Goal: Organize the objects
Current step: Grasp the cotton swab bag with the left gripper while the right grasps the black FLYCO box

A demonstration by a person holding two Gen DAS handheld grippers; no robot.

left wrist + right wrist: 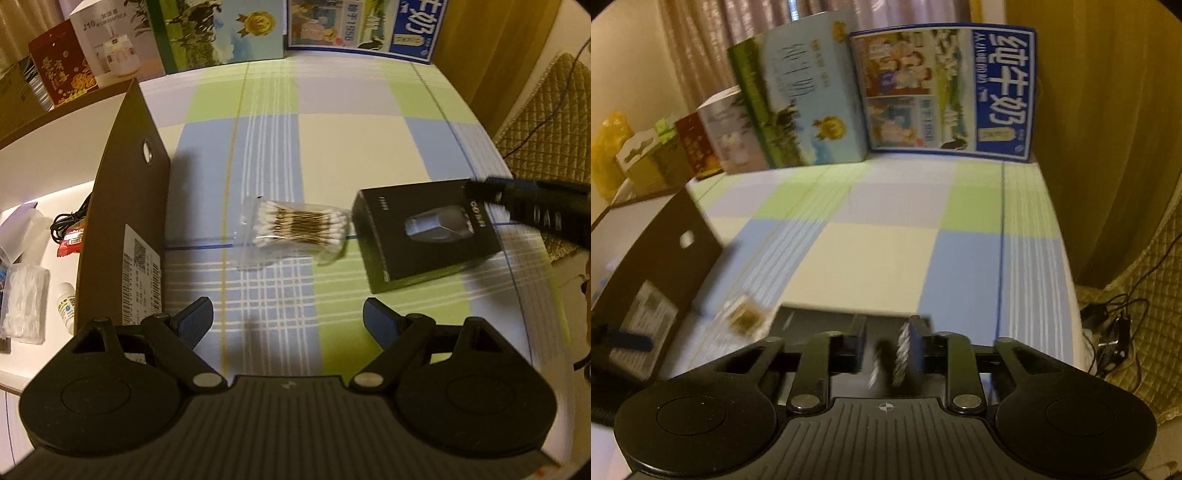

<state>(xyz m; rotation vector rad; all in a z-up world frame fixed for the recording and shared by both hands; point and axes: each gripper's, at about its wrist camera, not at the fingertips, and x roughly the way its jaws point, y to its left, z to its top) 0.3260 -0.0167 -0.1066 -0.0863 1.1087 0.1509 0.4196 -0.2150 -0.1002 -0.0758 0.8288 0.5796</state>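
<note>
Left gripper [287, 317]: jaws stand wide apart with nothing between them, hovering above the checked tablecloth [332, 122], near edge of the scene.
Right gripper [884, 341]: jaws drawn close together over the near part of the black box [820, 317]; the view is blurred and I cannot tell whether the pads press on it. In the left wrist view it reaches in from the right, over the box's far right corner.
Black box: lies flat on the cloth, right of centre, with a picture of a grey device on its lid.
Cotton swab packet [295, 229]: clear bag of swabs lying on the cloth just left of the black box, about centre.
Brown cardboard flap [125, 206]: stands upright along the left edge of the cloth, with a round hole and a printed label.
Milk cartons [945, 92]: large printed boxes standing at the far edge of the table.
Left side: a white surface beyond the flap holds small packets, a cable and a small bottle.
</note>
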